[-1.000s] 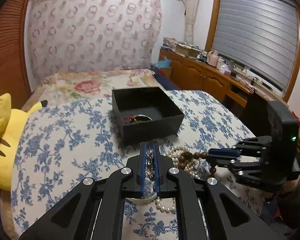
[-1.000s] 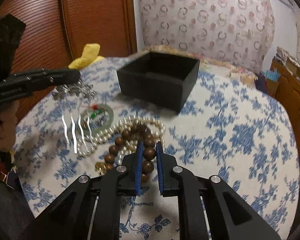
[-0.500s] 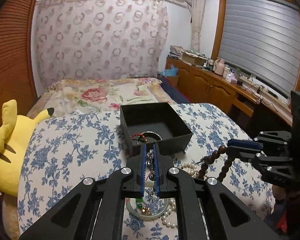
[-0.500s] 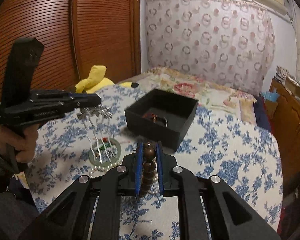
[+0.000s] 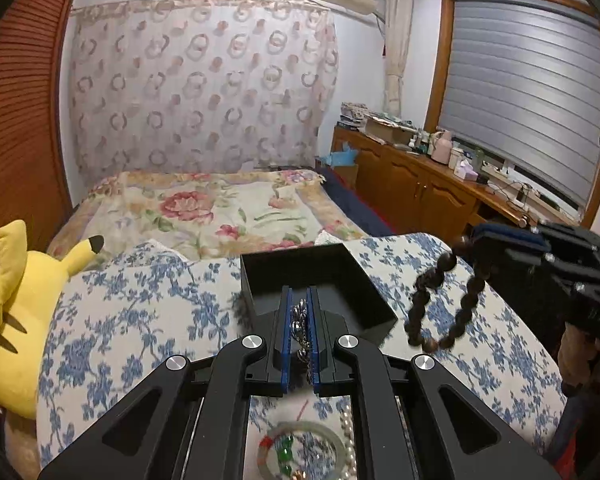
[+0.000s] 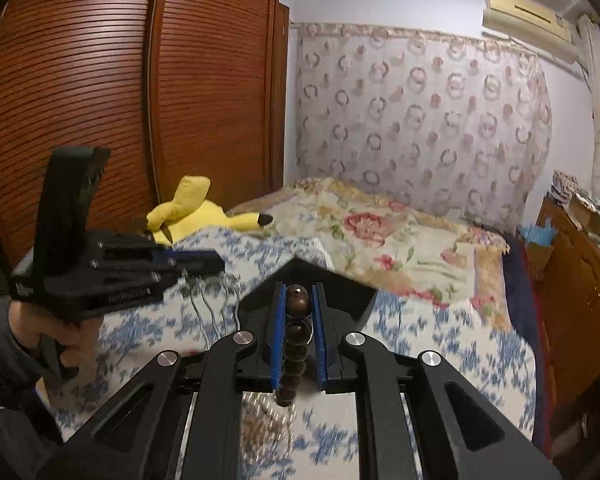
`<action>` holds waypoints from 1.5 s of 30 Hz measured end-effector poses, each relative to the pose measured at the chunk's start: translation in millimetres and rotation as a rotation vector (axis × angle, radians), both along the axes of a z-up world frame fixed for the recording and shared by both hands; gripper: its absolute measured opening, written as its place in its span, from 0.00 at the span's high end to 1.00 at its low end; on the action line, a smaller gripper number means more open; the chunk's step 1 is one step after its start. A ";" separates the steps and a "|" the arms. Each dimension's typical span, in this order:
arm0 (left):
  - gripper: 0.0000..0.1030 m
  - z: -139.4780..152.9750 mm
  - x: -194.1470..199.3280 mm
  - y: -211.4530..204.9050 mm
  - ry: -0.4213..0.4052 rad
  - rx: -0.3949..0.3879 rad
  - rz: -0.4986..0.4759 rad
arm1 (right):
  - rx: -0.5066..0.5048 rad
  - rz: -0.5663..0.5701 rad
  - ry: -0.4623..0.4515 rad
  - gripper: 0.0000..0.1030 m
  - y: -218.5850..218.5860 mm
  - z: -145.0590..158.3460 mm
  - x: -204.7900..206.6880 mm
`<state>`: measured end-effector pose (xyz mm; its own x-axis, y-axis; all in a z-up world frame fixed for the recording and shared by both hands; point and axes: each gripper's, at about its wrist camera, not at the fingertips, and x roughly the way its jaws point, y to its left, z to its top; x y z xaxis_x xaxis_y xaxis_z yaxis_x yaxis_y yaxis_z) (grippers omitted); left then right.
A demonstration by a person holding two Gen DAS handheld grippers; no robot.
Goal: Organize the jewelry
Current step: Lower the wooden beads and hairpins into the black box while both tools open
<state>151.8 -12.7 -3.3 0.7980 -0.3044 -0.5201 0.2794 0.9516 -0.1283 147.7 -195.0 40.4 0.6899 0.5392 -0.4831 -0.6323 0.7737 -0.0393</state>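
Note:
My left gripper [image 5: 299, 300] is shut on a silver hair comb [image 5: 300, 320], held in the air just before the open black box [image 5: 352, 280]. In the right wrist view the comb's prongs [image 6: 210, 308] hang below the left gripper [image 6: 216, 260]. My right gripper [image 6: 296, 292] is shut on a brown wooden bead bracelet [image 6: 296, 320]. The bracelet loop [image 5: 440, 304] dangles from the right gripper [image 5: 476, 234] to the right of the box. A jade bangle [image 5: 300, 456] and a pearl strand [image 5: 350, 448] lie on the table under my left gripper.
The table has a blue floral cloth [image 5: 140, 320]. A yellow plush toy [image 5: 16, 312] sits at its left edge. A bed [image 5: 204, 212] lies behind the table, wooden wardrobe doors [image 6: 140, 120] on the left and a cabinet [image 5: 420, 188] on the right.
Both grippers have risen from the table and moved toward the box. The comb and the bead bracelet have been lifted clear of the pile.

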 end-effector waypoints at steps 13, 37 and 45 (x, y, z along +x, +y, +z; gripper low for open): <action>0.94 2.5 47.2 0.3 0.021 0.018 0.025 | 0.025 0.012 0.105 0.86 13.7 -43.5 75.6; 0.94 -29.1 113.0 -22.1 0.111 0.066 0.017 | 0.063 -0.043 0.220 0.84 -7.2 -83.8 103.5; 0.93 -28.9 108.8 -19.3 0.108 0.075 0.024 | 0.055 -0.047 0.222 0.84 -9.5 -87.4 105.8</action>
